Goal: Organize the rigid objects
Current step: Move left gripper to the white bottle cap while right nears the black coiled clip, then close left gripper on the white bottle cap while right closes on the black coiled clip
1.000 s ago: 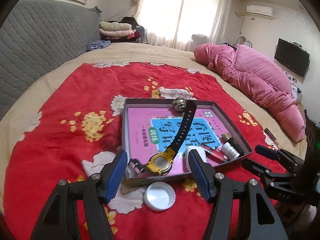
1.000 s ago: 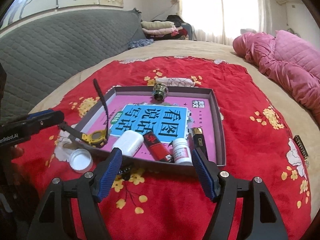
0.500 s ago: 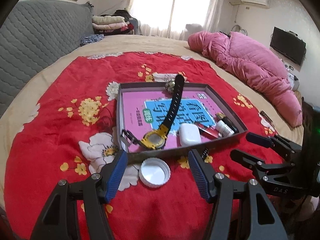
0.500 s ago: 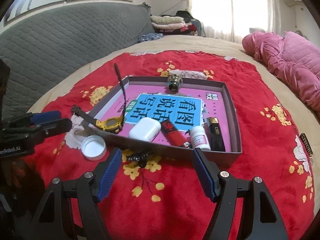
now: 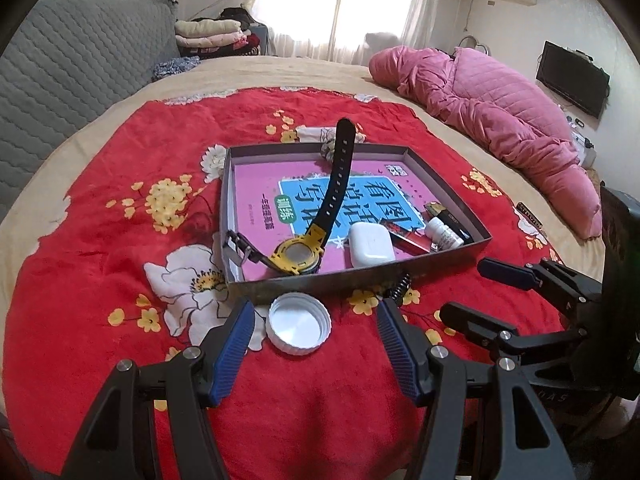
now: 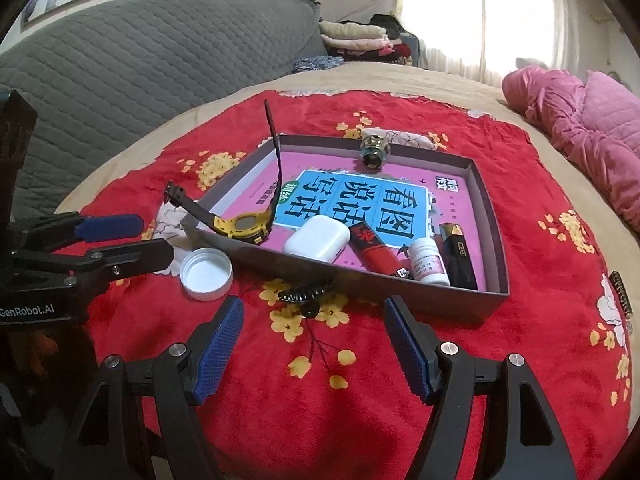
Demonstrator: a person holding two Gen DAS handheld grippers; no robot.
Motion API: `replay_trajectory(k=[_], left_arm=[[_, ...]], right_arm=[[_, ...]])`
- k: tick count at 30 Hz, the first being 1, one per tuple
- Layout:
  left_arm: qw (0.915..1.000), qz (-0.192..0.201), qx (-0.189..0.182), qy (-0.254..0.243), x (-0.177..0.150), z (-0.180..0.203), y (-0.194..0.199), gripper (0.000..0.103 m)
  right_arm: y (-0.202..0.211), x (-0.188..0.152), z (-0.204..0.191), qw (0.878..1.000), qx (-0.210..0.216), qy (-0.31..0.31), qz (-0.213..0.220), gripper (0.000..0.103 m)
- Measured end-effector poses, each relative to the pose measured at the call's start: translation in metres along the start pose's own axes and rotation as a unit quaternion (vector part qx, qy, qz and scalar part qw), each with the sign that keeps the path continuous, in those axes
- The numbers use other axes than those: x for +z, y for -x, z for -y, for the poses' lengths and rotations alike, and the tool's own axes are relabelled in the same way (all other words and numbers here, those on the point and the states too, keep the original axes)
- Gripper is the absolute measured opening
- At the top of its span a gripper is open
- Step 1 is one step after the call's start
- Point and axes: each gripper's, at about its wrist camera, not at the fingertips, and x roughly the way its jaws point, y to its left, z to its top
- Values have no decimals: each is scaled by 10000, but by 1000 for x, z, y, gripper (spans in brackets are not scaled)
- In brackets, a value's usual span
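A grey shallow box (image 5: 448,258) lined with a pink book sits on the red flowered blanket. A yellow and black watch (image 5: 298,254) hangs over the box's near left corner, its strap sticking up. Inside lie a white earbud case (image 6: 317,238), a red tube (image 6: 374,252), a small white bottle (image 6: 429,265), a black lighter (image 6: 458,254) and a brass knob (image 6: 371,153). A white cap (image 5: 299,329) lies in front of the box, just ahead of my open left gripper (image 5: 314,311). A black hair clip (image 6: 306,295) lies by the fingertips of my open right gripper (image 6: 313,306).
A pink quilt (image 5: 500,116) is heaped at the far right of the bed. A grey padded headboard (image 6: 140,56) runs along the left, with folded clothes (image 5: 212,34) behind. A small dark clip (image 6: 621,292) lies on the blanket at the right.
Both grippers have drawn back from the box's front edge. The cap now sits ahead of the left fingertips and the hair clip by the right ones. Both stay open.
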Motion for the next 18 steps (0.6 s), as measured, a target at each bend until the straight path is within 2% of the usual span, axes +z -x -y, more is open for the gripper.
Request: replay_trajectory(k=[14,18], left_arm=[[9987,-500,-44,-133,-15,5,-33,63],[9978,-669,12,7,-17,-4,-48,63]], right_arm=[[-25,-10,4,9994,2,-126,-319,74],[-31,-13,5,9992,33,-142,-381,74]])
